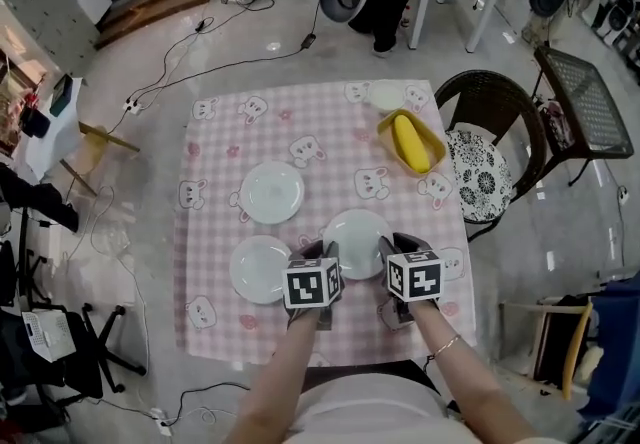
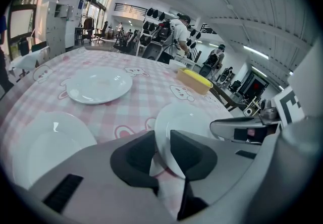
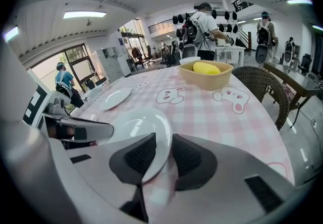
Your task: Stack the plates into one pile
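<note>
Three white plates lie on a pink checked tablecloth [image 1: 330,147]. The nearest plate [image 1: 355,232] [image 2: 186,119] [image 3: 139,124] sits at the table's front middle, and both grippers hold it. My left gripper [image 1: 328,254] [image 2: 162,148] is shut on its left rim, which runs between the two pads. My right gripper [image 1: 392,250] [image 3: 164,152] is shut on the right rim, and there the plate looks slightly tilted. A second plate [image 1: 258,269] [image 2: 45,145] lies just left of the left gripper. The third plate [image 1: 272,192] [image 2: 99,84] [image 3: 115,99] rests farther back.
A yellow bowl [image 1: 410,142] [image 3: 206,74] holding a yellow object stands at the back right, with a small white bowl [image 1: 386,95] behind it. A dark wicker chair [image 1: 490,147] is beside the table's right edge. People stand at desks beyond the table.
</note>
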Tool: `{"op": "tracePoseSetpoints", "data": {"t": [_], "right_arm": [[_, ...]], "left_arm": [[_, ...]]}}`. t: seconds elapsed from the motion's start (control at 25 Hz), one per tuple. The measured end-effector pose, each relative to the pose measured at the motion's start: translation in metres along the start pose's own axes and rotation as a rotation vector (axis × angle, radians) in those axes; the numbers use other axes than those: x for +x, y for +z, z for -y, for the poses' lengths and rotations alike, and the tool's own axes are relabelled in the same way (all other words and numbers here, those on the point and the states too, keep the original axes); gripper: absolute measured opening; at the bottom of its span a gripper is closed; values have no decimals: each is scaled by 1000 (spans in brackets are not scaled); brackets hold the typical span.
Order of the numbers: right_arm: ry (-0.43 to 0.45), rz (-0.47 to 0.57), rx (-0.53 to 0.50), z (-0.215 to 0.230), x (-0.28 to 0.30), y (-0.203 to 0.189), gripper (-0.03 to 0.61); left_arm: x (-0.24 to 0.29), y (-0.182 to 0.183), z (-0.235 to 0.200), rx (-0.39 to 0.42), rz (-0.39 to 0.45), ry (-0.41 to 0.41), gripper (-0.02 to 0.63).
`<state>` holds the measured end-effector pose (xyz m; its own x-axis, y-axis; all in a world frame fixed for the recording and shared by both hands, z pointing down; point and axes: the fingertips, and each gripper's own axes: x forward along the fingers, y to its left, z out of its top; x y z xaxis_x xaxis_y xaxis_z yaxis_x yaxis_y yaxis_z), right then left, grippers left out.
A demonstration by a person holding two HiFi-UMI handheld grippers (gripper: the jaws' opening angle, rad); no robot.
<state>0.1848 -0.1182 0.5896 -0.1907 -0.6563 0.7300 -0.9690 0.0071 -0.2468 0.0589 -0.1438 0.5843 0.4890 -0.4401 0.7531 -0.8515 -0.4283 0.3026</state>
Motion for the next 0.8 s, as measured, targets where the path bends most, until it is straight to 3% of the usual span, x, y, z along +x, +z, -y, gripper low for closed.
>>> {"op": "tracePoseSetpoints", "data": {"t": [0.32, 0.6, 0.8], "right_arm": [[8, 17, 34, -10, 0, 2, 98], [42, 57, 45, -17, -14, 10, 74], [90, 84, 10, -52, -25, 25, 72]], "left_arm": [[-6, 3, -9, -13, 3, -22, 107], [-27, 12, -7, 4, 80, 6, 84], [-66, 23, -24, -21, 149, 40, 80]]}}
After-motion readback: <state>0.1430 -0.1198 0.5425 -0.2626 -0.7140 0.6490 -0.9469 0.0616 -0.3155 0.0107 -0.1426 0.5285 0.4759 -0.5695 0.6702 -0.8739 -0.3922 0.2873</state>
